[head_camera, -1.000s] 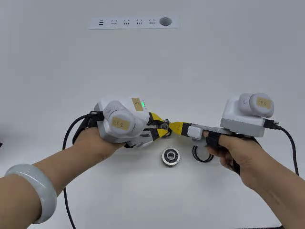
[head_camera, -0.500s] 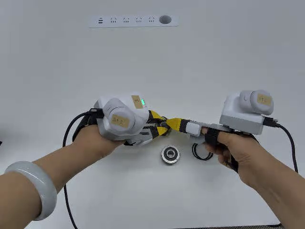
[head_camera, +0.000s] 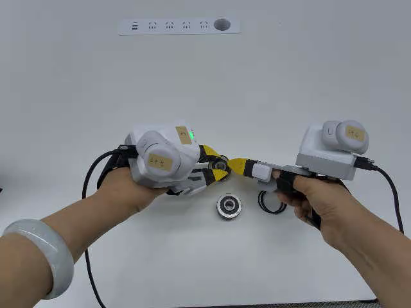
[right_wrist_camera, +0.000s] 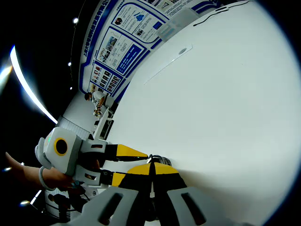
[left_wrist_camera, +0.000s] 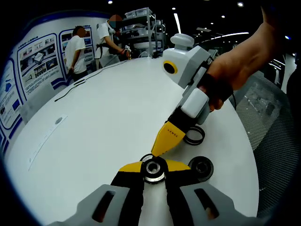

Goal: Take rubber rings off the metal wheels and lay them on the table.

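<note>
Over the table (head_camera: 321, 83), the left gripper (left_wrist_camera: 154, 166) is clenched on 1 metal wheel (left_wrist_camera: 154, 170). The right gripper (left_wrist_camera: 160, 148) meets that wheel's rim with its jaws pressed together, apparently pinching the thin black rubber ring (left_wrist_camera: 145, 157), so stripping is in hand. Judged next move: draw the ring clear of the held wheel and lay it with the loose rings (head_camera: 272, 203), just past the 2nd wheel (head_camera: 229, 206) lying below the held wheel.
</note>
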Motion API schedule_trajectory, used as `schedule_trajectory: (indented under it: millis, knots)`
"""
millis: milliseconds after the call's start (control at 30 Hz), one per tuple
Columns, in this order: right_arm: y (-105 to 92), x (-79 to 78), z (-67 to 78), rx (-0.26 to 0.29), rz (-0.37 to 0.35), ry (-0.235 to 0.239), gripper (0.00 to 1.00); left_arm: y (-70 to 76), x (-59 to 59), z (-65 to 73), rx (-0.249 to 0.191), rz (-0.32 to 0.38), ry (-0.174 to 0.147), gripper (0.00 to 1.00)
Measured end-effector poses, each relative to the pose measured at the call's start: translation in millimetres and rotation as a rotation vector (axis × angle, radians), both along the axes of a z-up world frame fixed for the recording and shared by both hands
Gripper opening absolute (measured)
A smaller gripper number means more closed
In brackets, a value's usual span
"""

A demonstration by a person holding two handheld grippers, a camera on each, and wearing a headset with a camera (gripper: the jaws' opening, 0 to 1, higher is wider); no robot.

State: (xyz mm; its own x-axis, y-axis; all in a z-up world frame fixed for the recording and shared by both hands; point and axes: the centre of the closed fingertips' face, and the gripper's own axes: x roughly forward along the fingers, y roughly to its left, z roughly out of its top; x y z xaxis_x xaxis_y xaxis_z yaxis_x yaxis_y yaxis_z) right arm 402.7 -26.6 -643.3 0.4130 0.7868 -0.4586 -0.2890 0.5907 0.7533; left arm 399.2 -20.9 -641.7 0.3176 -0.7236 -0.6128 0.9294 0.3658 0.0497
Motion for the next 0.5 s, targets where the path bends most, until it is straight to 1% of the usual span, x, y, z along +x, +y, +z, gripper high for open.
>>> schedule_trajectory:
  millis: [100, 167, 233, 500]
  knots:
    - [0.7, -0.5, 0.2, 0.001, 0.000, 0.002, 0.02, 1.2, 0.3, 4.2, -0.004, 0.002, -0.017, 0.20]
    - [1.1, -0.7, 0.6, 0.001, 0.001, 0.001, 0.02, 3.4, 1.3, 4.9, -0.007, 0.010, -0.018, 0.21]
    - [1.0, -0.9, 0.8, 0.001, 0.002, 0.002, 0.02, 6.0, 3.0, 5.9, -0.010, 0.018, -0.027, 0.23]
    - [2.3, -3.4, 6.0, 0.007, 0.007, -0.004, 0.02, 14.2, 5.0, 6.5, -0.012, 0.042, -0.026, 0.29]
